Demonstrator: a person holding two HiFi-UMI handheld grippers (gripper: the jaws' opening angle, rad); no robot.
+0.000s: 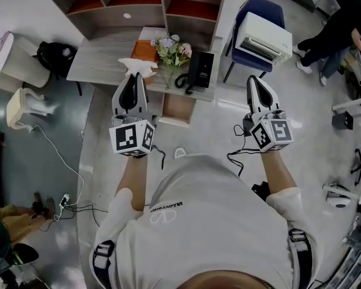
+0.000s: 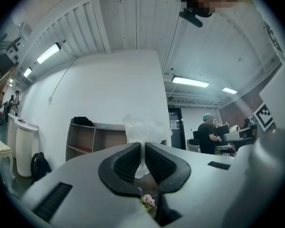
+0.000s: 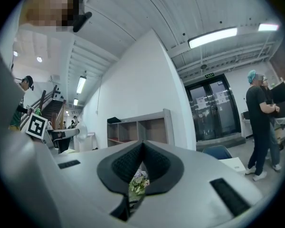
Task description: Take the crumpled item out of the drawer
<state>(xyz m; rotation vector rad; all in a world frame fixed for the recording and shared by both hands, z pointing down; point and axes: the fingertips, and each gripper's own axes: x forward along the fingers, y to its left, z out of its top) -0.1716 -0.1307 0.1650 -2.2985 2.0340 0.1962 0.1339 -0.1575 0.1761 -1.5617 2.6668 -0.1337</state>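
Pinching the crumpled white item (image 2: 145, 129) between its ribbed pads, the left gripper (image 2: 142, 147) has its jaws clamped on the item's thin lower part, and the puffed bulk stands out above the tips. The right gripper (image 3: 142, 145) has its jaws together with nothing in them. In the head view the item shows over the grey desk (image 1: 102, 62), just left of the flowers (image 1: 172, 49) and out of the open drawer (image 1: 177, 111) at the desk's front. A black telephone (image 1: 199, 71) sits right of the flowers.
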